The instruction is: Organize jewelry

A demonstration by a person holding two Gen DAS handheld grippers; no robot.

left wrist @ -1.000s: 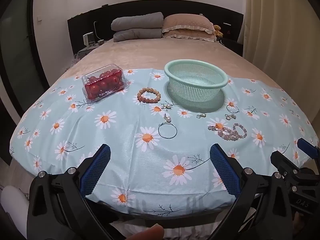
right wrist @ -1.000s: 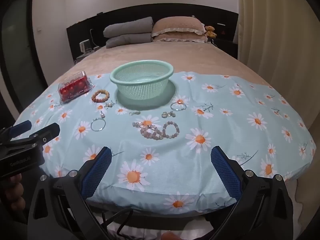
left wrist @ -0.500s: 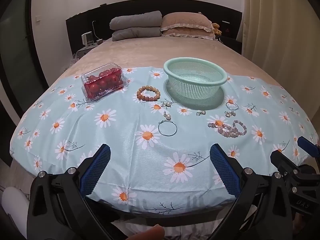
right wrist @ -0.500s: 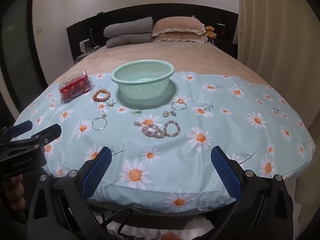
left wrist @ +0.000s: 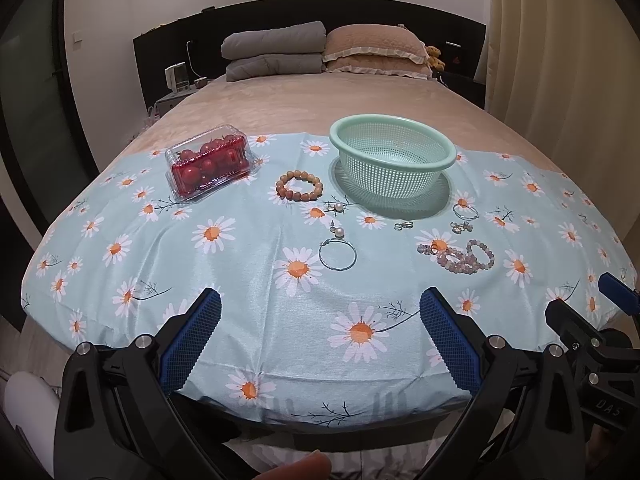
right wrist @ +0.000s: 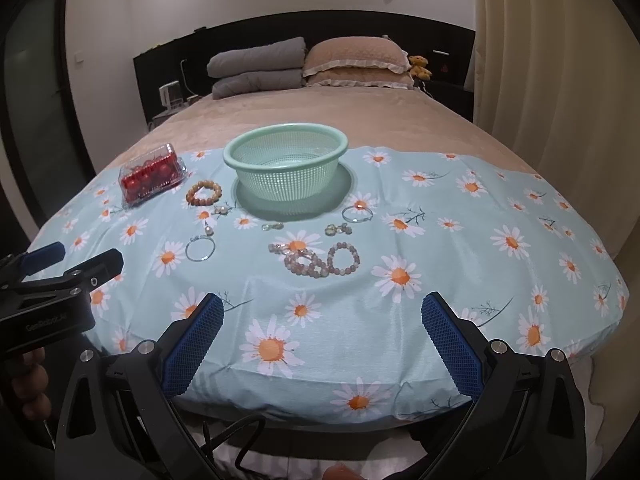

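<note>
A: So, where does the jewelry sit against the basket (left wrist: 394, 152)?

B: All of it lies on the daisy cloth (left wrist: 240, 280), on the basket's near side. The orange bracelet (left wrist: 299, 186) is just left of the basket. Two pearl earrings (left wrist: 339, 221) lie nearer than that bracelet, and the big hoop (left wrist: 337, 255) nearer still. A small silver pair (left wrist: 403, 225) sits just in front of the basket's base. To the basket's near right are a thin ring (left wrist: 465, 212) and a small cluster (left wrist: 461, 227). The pink bead bracelets (left wrist: 464, 257) lie in a touching heap, nearer than that cluster.

A: And the fingers?

B: The left gripper (left wrist: 320, 332) has its fingers (left wrist: 192, 340) spread wide and released, with nothing between them. It hangs at the bed's near edge, well short of the basket; the hoop lies ahead of the gap between them, well apart. The right gripper (right wrist: 322, 334) is the same: fingers (right wrist: 450, 344) released and wide, gripping nothing. The pink beads lie ahead of its gap, between it and the basket, untouched.

A: Anything in the basket?

B: It looks empty in both views, upright on the cloth.

A: What else is there?

B: A clear box of tomatoes (left wrist: 209, 162) well left of the basket, beyond the orange bracelet. Pillows (left wrist: 320, 50) stand far behind the basket, at the headboard. From the right wrist, a hand (right wrist: 28, 380) grips the left gripper's handle.
</note>
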